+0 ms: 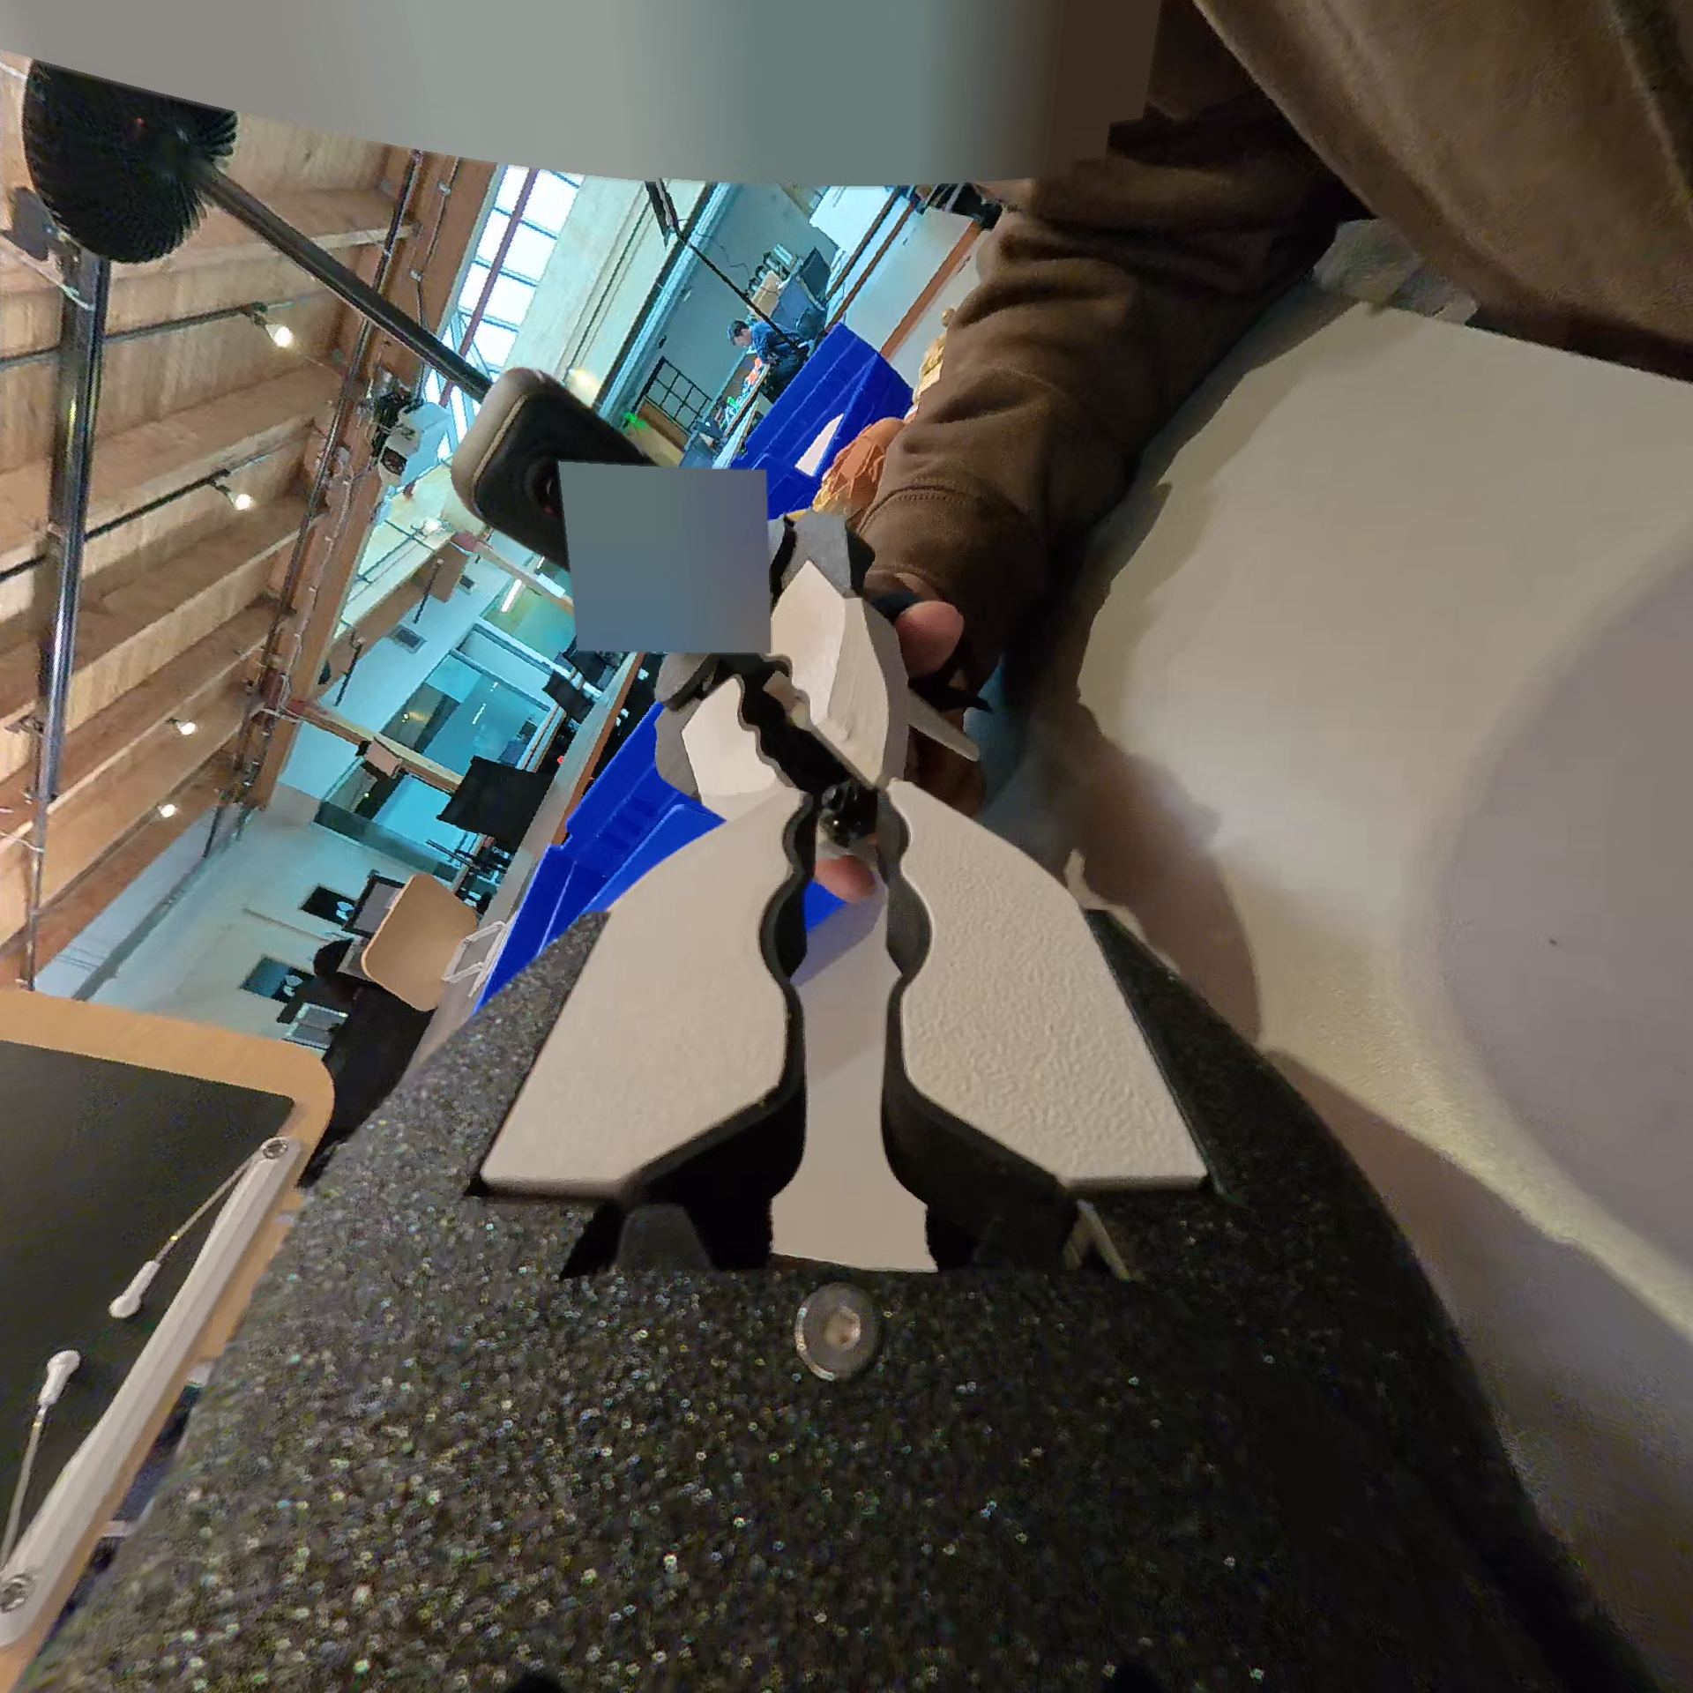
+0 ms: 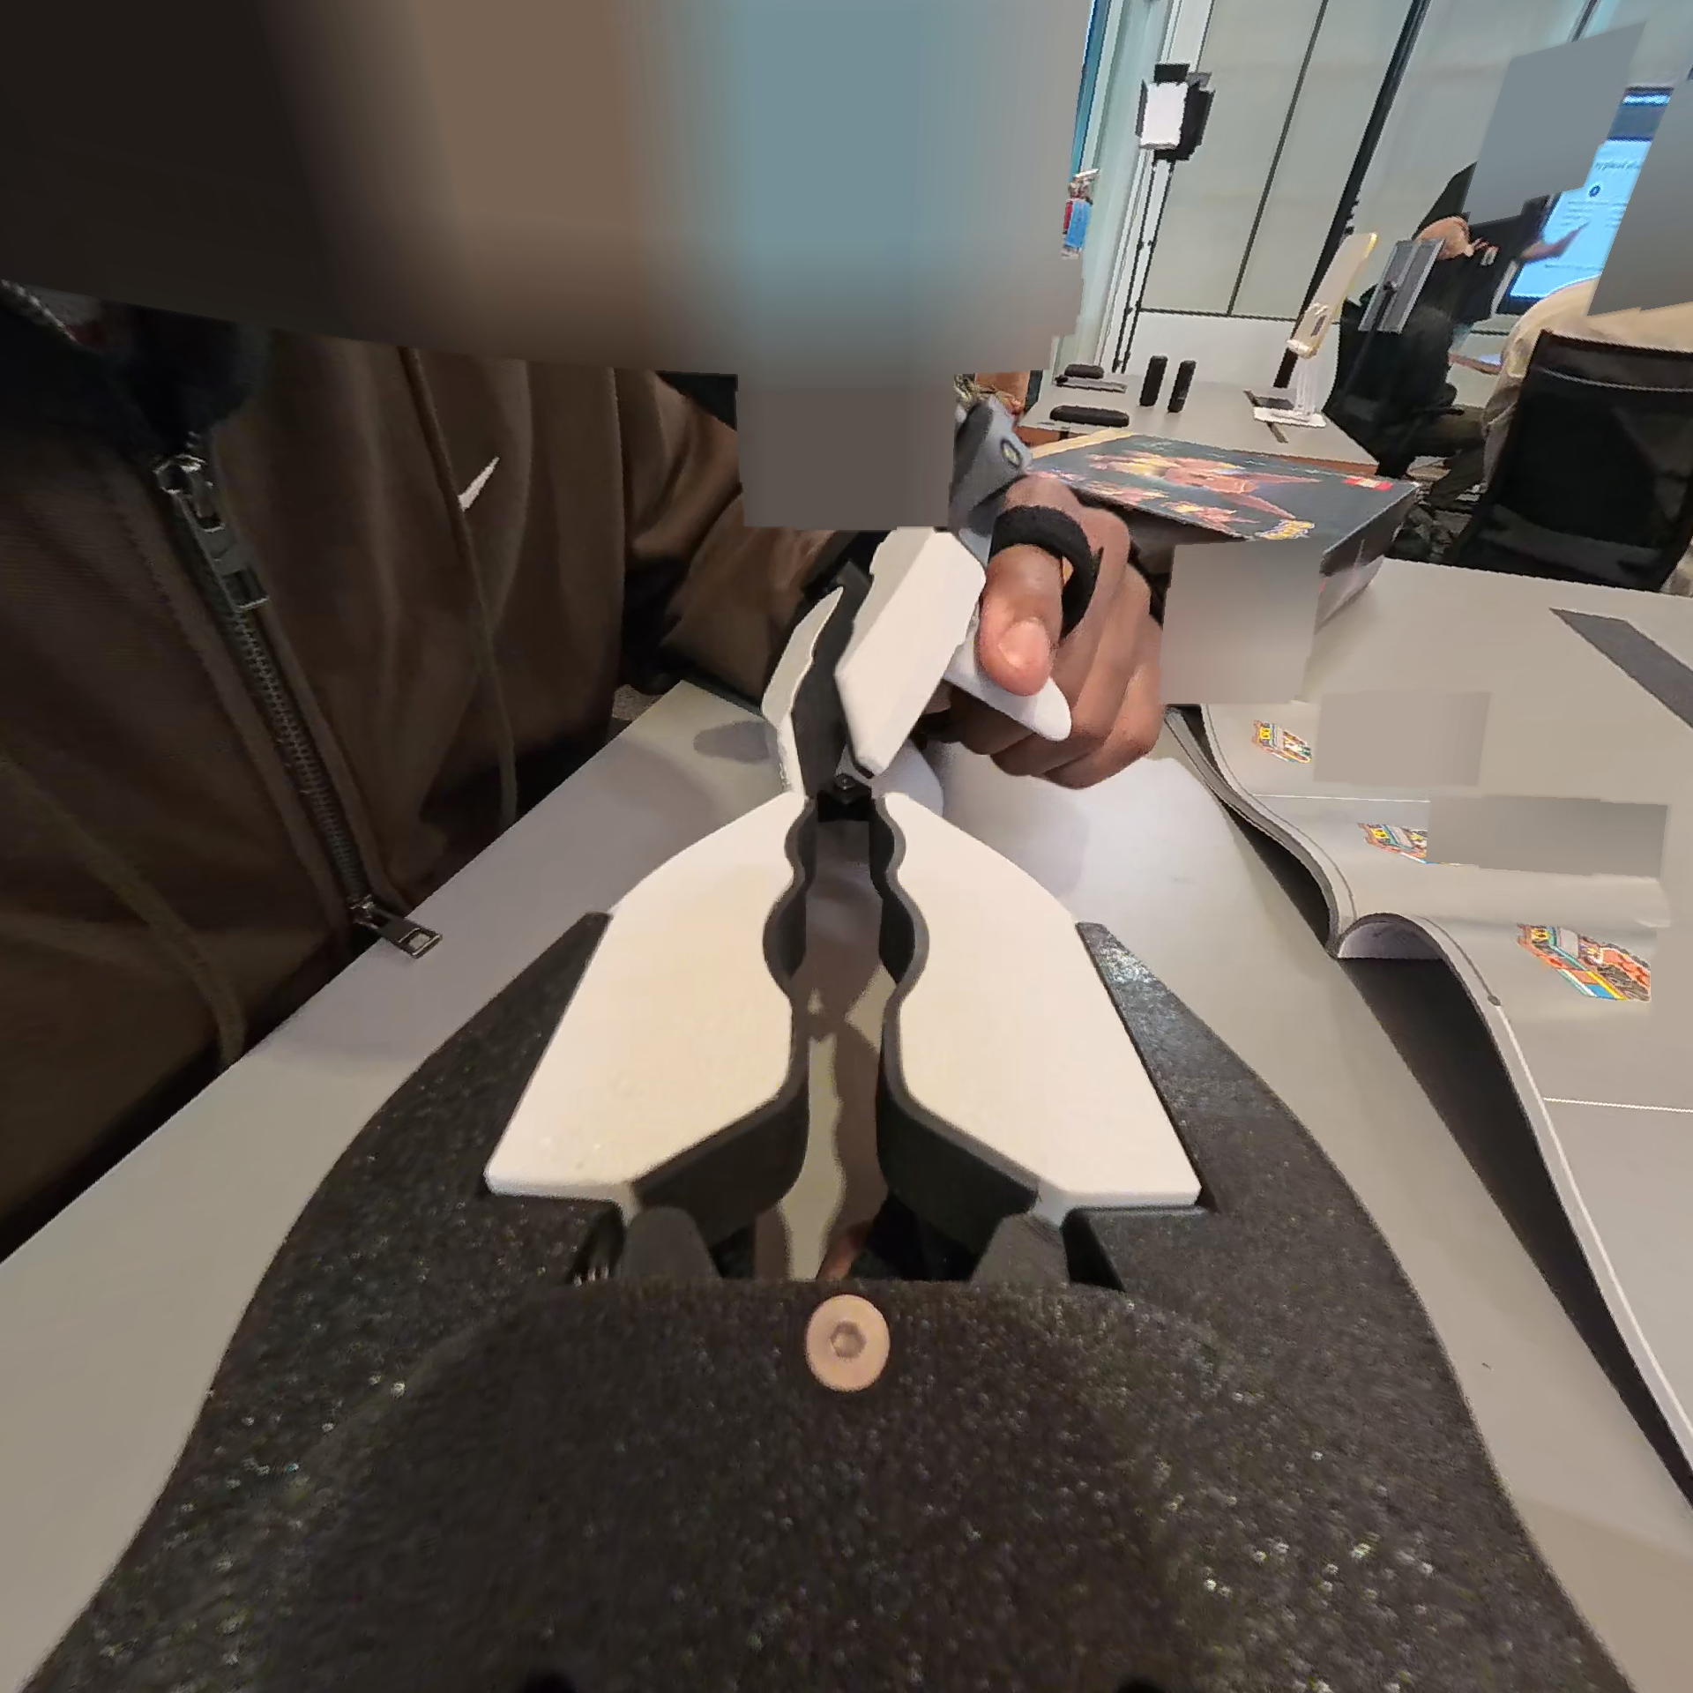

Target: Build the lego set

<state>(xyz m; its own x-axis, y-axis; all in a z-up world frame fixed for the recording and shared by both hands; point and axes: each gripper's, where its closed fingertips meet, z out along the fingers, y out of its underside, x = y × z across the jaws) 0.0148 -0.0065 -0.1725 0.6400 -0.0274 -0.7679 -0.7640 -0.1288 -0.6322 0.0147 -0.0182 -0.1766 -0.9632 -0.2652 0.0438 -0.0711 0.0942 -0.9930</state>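
My left gripper [image 1: 845, 811] and my right gripper [image 2: 841, 806] meet tip to tip above the grey table [image 2: 275, 1099]. A small black Lego piece [image 1: 845, 824] sits pinched between the left fingertips. In the right wrist view a small black piece [image 2: 838, 795] sits between the right fingertips too. I cannot tell whether it is one piece or two joined. The right gripper [image 1: 815, 779] shows opposite in the left wrist view, and the left gripper [image 2: 847, 770] in the right wrist view. A hand holds each. Both jaws are nearly closed.
A dark Lego box [image 2: 1237, 495] lies on the table behind the hand. An open instruction booklet [image 2: 1466, 870] lies at the right. A person in a brown zip jacket [image 2: 321, 641] sits close at the left. Blue bins [image 1: 632, 824] stand beyond the table. Left and right tips are no more than a few centimetres apart.
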